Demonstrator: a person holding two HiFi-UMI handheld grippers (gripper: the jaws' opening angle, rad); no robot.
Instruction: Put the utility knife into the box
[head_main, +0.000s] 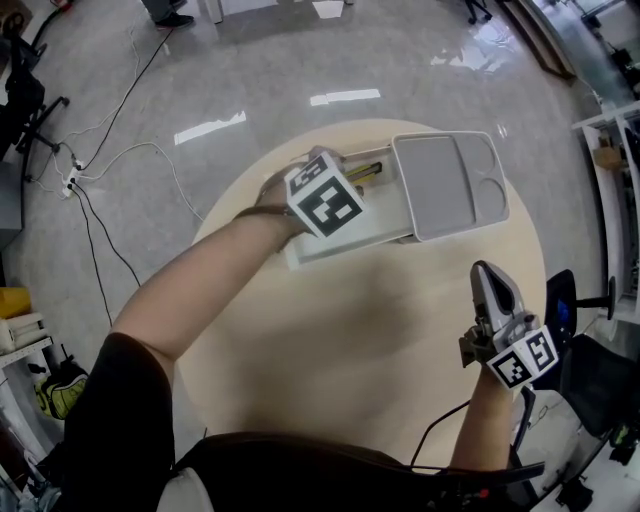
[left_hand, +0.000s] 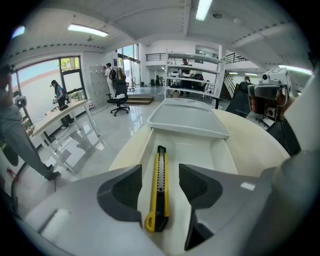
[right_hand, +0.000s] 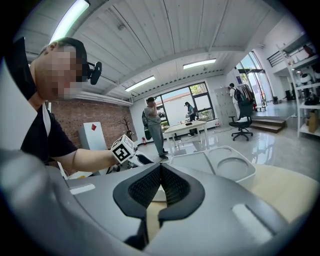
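Grey jaws of the left gripper (left_hand: 160, 180) stand wide apart, and neither ribbed pad presses on anything. Between them, clear of both pads, lies the yellow and black utility knife (left_hand: 158, 197). It rests flat on the floor of the white box (left_hand: 220, 156), lengthwise, its butt end nearest the gripper and its tip pointing away from it. The box's side walls run on either side of the jaws, the one to the gripper's left closer to the knife.

Just past the knife's tip, a grey tray (left_hand: 187, 120) with a raised rim sits over the far end of the box and closes off that end. In the head view the marker cube (head_main: 325, 200) of this gripper hides most of the box's near half.

Box and tray stand on a round pale table (head_main: 330, 340). Well off to the right, near the table's edge, the right gripper (right_hand: 161, 180) hangs above the tabletop with its jaws pressed together on nothing, pointing toward the tray.

Beyond the table, cables (head_main: 110, 160) trail across a glossy floor, and white shelving (left_hand: 192, 75) and an office chair (left_hand: 119, 100) stand farther back.
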